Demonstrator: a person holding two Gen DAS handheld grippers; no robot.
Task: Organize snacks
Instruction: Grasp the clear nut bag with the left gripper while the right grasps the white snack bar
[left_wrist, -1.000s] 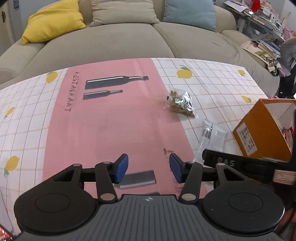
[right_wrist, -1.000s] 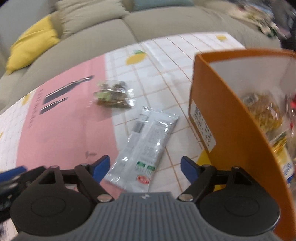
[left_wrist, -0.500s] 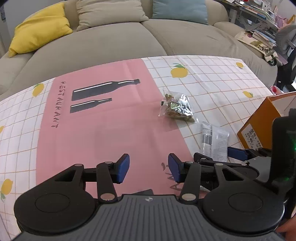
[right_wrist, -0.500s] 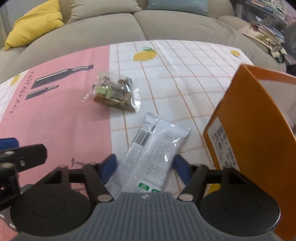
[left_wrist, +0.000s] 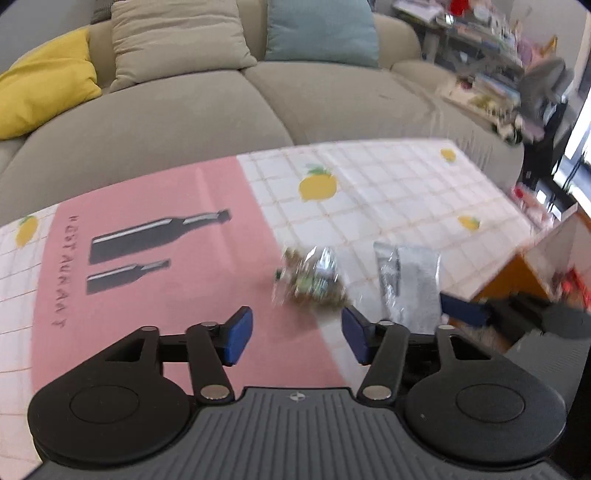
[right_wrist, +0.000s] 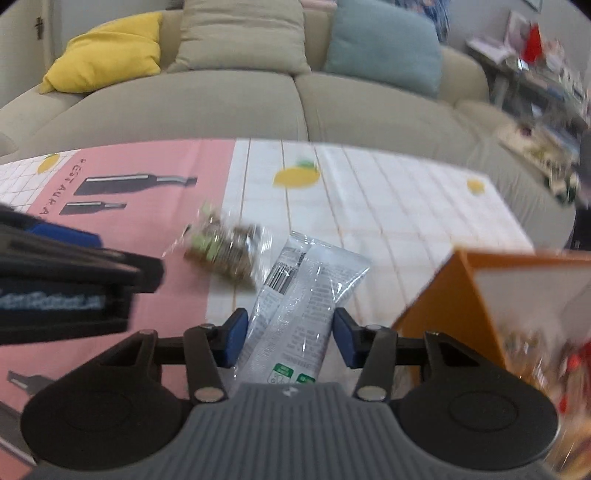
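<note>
A silver-white snack packet (right_wrist: 306, 280) lies on the tablecloth. Its near end sits between the blue pads of my right gripper (right_wrist: 290, 334), whose jaws are closing; the pads stand close beside its edges and the packet is not squeezed. A clear bag of mixed snacks (left_wrist: 310, 280) lies just ahead of my left gripper (left_wrist: 297, 338), whose jaws are opening with nothing between them. The same bag (right_wrist: 225, 251) shows left of the packet in the right wrist view. An orange box (right_wrist: 454, 306) with snacks inside stands to the right.
The table carries a pink and white lemon-print cloth (left_wrist: 147, 295). A beige sofa (left_wrist: 221, 122) with yellow, beige and teal cushions runs behind it. A cluttered desk (left_wrist: 498, 74) stands at the far right. My left gripper's finger (right_wrist: 66, 236) juts in from the left of the right wrist view.
My right gripper's jaws narrowed around the silver-white packet's near end. My left gripper moved toward the clear bag, and its jaws widened.
</note>
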